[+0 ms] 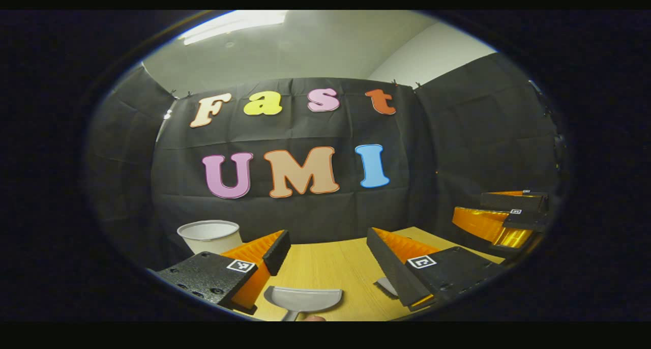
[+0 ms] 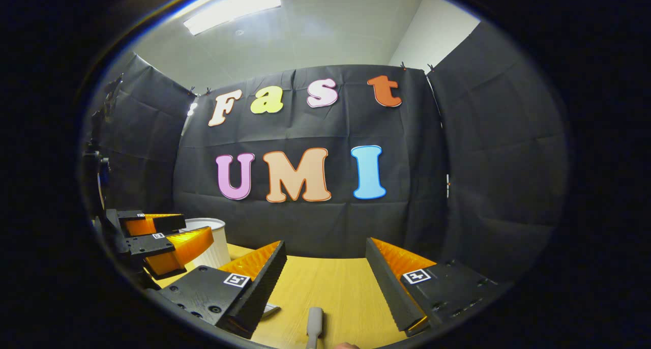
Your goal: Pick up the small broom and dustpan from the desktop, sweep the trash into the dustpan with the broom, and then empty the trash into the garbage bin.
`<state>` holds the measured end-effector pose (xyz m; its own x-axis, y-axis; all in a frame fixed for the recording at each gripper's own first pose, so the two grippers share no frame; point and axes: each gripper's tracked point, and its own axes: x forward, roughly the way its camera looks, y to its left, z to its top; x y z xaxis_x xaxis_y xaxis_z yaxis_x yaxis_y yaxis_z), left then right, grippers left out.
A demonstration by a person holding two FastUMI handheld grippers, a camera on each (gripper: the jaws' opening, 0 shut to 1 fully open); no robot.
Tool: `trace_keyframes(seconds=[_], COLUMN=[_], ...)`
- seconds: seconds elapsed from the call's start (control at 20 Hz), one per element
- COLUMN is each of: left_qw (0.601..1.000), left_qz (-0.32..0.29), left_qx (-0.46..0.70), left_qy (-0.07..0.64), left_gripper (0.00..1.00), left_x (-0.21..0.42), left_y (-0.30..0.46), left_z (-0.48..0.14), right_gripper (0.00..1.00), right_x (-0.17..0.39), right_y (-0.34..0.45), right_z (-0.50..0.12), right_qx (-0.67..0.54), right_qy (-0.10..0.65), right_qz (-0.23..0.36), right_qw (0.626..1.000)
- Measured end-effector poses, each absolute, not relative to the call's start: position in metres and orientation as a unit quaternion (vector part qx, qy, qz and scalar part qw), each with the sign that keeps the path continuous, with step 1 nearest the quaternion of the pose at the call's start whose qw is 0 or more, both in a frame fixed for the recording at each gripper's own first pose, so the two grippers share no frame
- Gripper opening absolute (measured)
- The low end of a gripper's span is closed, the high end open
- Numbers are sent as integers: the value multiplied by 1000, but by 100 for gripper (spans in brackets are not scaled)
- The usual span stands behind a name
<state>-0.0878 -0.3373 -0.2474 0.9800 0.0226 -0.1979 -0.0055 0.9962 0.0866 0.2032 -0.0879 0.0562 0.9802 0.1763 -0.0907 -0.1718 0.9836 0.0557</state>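
while both grippers hover wide open and empty, pickup is pending: dustpan (image 1: 305, 299) lies on the desktop (image 1: 330, 267) below the left gripper (image 1: 325, 262), broom handle (image 2: 314, 324) below the right gripper (image 2: 325, 272); each must descend and close.

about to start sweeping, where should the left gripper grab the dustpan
Probably by its handle, coming down from above. In the left gripper view the dustpan lies flat on the desk, scoop mouth facing away, its narrow handle running back toward the camera between the open fingers of the left gripper. The scoop looks too wide to pinch.
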Motion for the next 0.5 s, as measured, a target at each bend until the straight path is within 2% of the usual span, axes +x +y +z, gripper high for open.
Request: trace_keyframes(seconds=[0.25, 0.45, 0.5], left_qw=[995, 994, 994], left_qz=[-32, -55, -58], left_qx=[43, 34, 33], left_qy=[89, 83, 81], left_gripper=[93, 93, 100], left_x=[-93, -97, -97], left_y=[-343, -342, -343], left_z=[-241, -234, -234], right_gripper=[92, 93, 93], right_x=[180, 168, 166], right_y=[-101, -93, -93], right_z=[57, 48, 49], right_qx=[8, -1, -5], right_qy=[49, 67, 68], right_qz=[45, 34, 30], right_qw=[998, 997, 997])
